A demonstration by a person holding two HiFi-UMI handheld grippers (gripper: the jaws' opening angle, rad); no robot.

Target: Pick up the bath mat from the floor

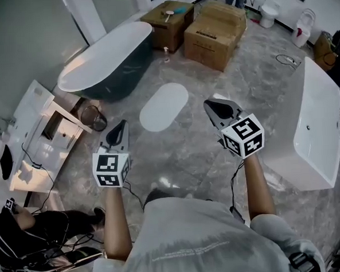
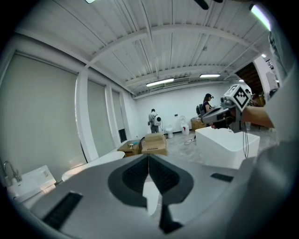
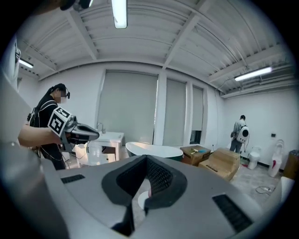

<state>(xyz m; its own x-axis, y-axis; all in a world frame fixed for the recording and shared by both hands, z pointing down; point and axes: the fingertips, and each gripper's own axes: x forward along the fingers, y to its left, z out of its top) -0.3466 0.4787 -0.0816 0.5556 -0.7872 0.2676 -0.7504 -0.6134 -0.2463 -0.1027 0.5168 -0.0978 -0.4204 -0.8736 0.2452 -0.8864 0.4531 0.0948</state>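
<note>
- Bath mat is not picked up yet: it lies flat on the floor, ahead of both tongs, roughly between their lines of aim and well apart from each.
- Left tongs are shut tight and empty. In the left gripper view the two ribbed dark pads meet at the tip with nothing pinched between them.
- Right tongs look shut and empty too. In the right gripper view the pads meet at the tip in the same way.
- Both tongs are held above the floor and tilted only slightly down, so I judge the whole job is left: open up, reach down, take an edge, lift.
- Tongs bodies are smooth grey plastic with black cross-ribbed pads, and each carries a white marker cube printed with black squares.
- Mat itself is a white, elongated oval that looks thin and soft. Its pile is too far off to read. As a limp sheet it will likely drape once lifted.
- Floor is glossy, grey, marble-patterned tile, probably slick under the mat.
- Just beyond the mat stands a freestanding bathtub, a rounded oval with a dark outer shell and white inside.
- Farther back sit two brown cardboard boxes.
- At the right is a boxy, rectangular white tub with a smooth, hard surface.
</note>
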